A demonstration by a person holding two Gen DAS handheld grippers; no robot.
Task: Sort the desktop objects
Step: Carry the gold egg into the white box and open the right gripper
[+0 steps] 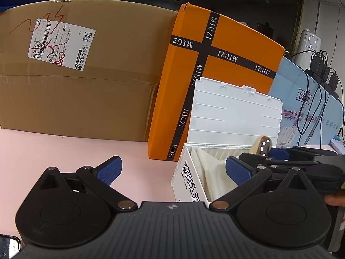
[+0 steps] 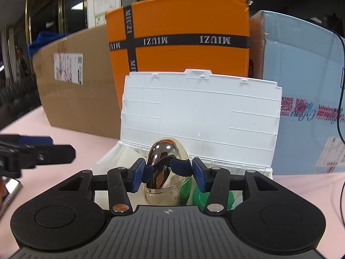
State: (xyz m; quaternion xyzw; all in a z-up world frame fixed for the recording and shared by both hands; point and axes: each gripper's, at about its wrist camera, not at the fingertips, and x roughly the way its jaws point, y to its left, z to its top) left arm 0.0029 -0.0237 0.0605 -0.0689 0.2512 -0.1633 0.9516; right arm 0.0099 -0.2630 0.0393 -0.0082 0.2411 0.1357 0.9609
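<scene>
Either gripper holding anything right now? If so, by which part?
Right gripper is shut on the gold egg-shaped bottle, pads clamping its sides about mid-height, above the open white storage box. Left gripper is open and holds nothing.

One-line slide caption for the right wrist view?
Right gripper clamps a gold egg-shaped container above the open white storage box, orange box behind.
</scene>
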